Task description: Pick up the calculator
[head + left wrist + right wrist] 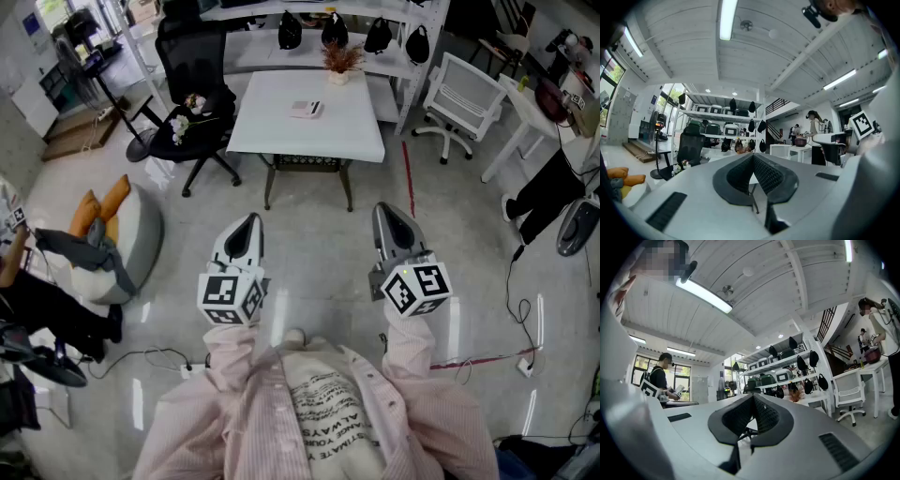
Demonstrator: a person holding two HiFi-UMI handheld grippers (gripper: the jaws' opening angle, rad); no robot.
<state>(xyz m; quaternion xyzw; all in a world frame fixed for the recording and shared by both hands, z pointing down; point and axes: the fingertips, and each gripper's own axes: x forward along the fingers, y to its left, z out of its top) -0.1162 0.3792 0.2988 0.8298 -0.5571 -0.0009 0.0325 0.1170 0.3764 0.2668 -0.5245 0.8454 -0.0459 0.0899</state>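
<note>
Head view shows the calculator (307, 109) lying on the far tabletop (281, 127), well apart from the left hand-held gripper (248, 221) and right hand-held gripper (386, 208), both closed on nothing and held level, likely because the person must first walk up.

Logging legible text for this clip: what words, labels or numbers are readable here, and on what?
"ESTIMATE YOUR", "ALWAYS": printed on the person's shirt, seen upside down from the head view; its other lines are too blurred to read.
Calculator on the white table: too small to read.
Nothing else is legible.
</note>
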